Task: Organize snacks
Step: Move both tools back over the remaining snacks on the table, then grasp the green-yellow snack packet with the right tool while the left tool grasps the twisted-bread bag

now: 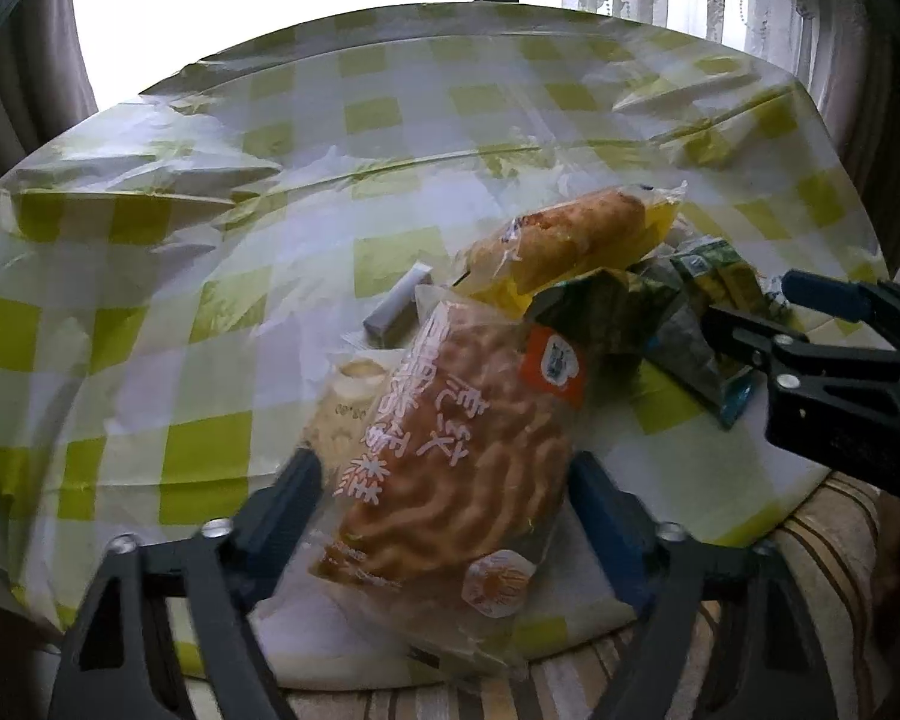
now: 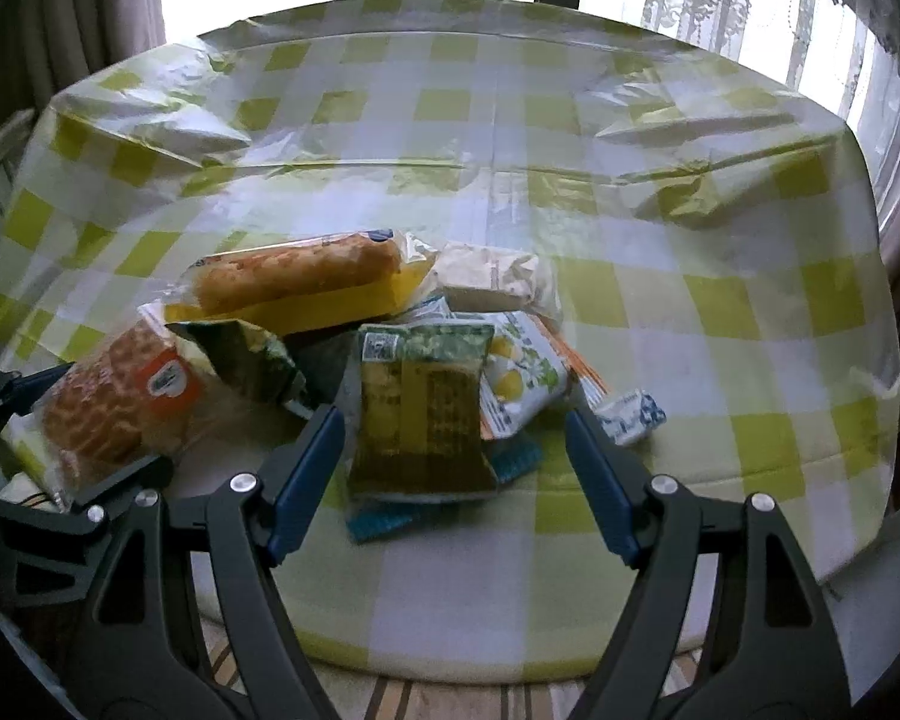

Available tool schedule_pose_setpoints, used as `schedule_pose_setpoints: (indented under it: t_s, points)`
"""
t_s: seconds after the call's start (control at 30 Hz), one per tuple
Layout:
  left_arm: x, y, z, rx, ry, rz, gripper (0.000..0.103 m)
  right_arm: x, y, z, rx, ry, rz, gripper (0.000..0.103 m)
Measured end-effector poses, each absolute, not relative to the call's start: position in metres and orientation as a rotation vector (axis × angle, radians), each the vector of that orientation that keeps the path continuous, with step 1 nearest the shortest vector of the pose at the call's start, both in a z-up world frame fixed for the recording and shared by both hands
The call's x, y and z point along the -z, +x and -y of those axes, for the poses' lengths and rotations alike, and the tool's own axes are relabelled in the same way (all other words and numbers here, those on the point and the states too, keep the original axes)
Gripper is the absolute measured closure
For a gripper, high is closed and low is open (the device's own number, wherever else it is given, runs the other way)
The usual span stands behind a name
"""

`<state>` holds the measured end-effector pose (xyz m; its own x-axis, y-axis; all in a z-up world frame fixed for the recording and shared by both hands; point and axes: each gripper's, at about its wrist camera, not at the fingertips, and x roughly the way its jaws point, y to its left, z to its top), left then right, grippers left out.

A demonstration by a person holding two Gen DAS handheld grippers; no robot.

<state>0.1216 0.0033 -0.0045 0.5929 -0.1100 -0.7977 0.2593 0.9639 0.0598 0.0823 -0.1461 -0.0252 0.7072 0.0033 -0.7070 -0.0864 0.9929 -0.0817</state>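
While the wrapped tiger-stripe cake (image 1: 456,450) lies at the near edge of the checked counter (image 1: 210,312), the left tool (image 1: 444,498) straddles it, pads apart from the wrapper, released. Right of the cake, the right tool (image 2: 456,450) stands spread around a green-and-yellow packet (image 2: 420,414), not gripping. Behind the cake lies a long bread roll (image 2: 300,279).

On the surface (image 2: 720,312), the bread roll packet (image 2: 300,282) lies behind the seaweed packet (image 2: 420,414); the waffle cake packet (image 2: 120,408) lies left of it.
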Motion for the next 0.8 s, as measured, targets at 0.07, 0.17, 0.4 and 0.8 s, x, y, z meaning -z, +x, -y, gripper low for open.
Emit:
schedule_pose_setpoints:
  t_s: [0.07,0.17,0.4,0.8]
  points:
    - [0.005,0.12,-0.005,0.223,0.165,-0.902,0.033,0.028,0.085,0.144,-0.044,-0.127,-0.789,0.025]
    - [0.004,0.118,-0.008,0.232,0.15,-0.886,0.036,0.033,0.087,0.143,-0.059,-0.125,-0.8,0.035]
    - [-0.002,0.11,-0.015,0.265,0.098,-0.842,0.044,0.032,0.082,0.141,-0.07,-0.131,-0.782,0.059]
    - [-0.018,0.089,-0.021,0.285,0.018,-0.779,0.047,0.023,0.061,0.149,-0.076,-0.094,-0.754,0.061]
